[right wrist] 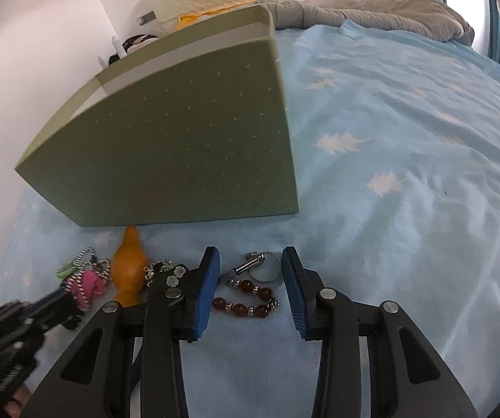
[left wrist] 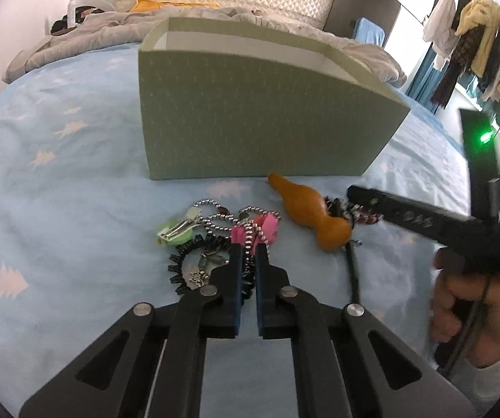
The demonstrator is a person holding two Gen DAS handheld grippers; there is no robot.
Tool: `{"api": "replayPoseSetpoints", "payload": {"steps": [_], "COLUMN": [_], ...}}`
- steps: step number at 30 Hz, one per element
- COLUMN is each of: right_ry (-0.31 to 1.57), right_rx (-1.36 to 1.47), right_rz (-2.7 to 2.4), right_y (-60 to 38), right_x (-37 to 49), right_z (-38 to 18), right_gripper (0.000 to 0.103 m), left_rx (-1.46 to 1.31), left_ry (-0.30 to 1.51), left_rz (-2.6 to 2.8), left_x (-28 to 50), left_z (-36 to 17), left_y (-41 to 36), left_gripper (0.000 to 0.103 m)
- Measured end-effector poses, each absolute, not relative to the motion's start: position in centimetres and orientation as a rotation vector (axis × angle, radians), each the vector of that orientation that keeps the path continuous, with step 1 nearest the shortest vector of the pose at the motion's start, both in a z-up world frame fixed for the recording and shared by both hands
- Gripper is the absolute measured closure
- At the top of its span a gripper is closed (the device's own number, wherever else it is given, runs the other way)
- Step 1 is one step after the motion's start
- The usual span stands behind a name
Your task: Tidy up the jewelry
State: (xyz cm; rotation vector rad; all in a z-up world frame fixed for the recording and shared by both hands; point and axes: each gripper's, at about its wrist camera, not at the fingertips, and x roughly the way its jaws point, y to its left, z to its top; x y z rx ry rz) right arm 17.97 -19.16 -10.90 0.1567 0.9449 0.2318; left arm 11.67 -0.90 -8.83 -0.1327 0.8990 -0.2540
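1. surface: a light blue bedsheet [right wrist: 407, 146] with white tree shapes covers the bed; a grey quilt [left wrist: 86, 35] is bunched at the far end.
2. container: an open-topped green box [left wrist: 250, 111] stands on the sheet just beyond the jewelry; its inner walls are white. contents cannot be seen.
3. jewelry pile, left wrist view: a silver ball chain [left wrist: 250, 240], a pink ornament [left wrist: 267, 228], a green hair clip [left wrist: 175, 231] and a black coiled band [left wrist: 194, 254] lie tangled together in front of the box.
4. an orange gourd-shaped piece [left wrist: 309, 216] lies just right of that pile, its narrow end pointing at the box wall and close to it.
5. left gripper [left wrist: 249, 245]: jaws drawn together on the silver ball chain, which runs down between the fingertips beside the pink ornament. tips are at the sheet, inside the pile.
6. right gripper [right wrist: 250, 261]: jaws apart, pads touching nothing. tips are low over the sheet.
7. between the right gripper's fingers lies a red bead bracelet [right wrist: 246, 299], resting flat, with a silver key ring [right wrist: 267, 266] just beyond it. neither touches the blue pads.
8. the right hand [left wrist: 459, 299] shows in the left wrist view, wrapped around its gripper's handle; a white sleeve edge shows below it.
9. clothes [left wrist: 476, 45] hang on a rack at the far right of the room.
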Motion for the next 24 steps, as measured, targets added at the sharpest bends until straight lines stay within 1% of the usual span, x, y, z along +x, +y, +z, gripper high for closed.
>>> {"api": "replayPoseSetpoints", "payload": {"steps": [3,5,14,24], "right_ry": [0.947,0.951,0.927,0.828], "right_rx": [0.118,0.095,0.084,0.058], "right_rz": [0.212,0.205,0.224,0.242], "right_y": [-18.7,-18.4,-18.1,-17.6], "right_x": [18.2,18.2,16.7,13.2], "right_z": [-11.0,-11.0,-9.9,-5.4], "right_gripper": [0.075,0.086,0.088,0.088], "left_rx": [-0.135,-0.147,-0.208,-0.199], "left_ry": [0.883,0.869,0.834,0.777], "left_rz": [-0.255,-0.254,-0.245,-0.255], "left_x": [11.5,11.3,11.4,10.6], "left_z": [-8.2,-7.7,-6.8,-4.2], "left_y": [-1.1,-0.8,0.5,0.5], "left_gripper": [0.097,0.097,0.097,0.097]}}
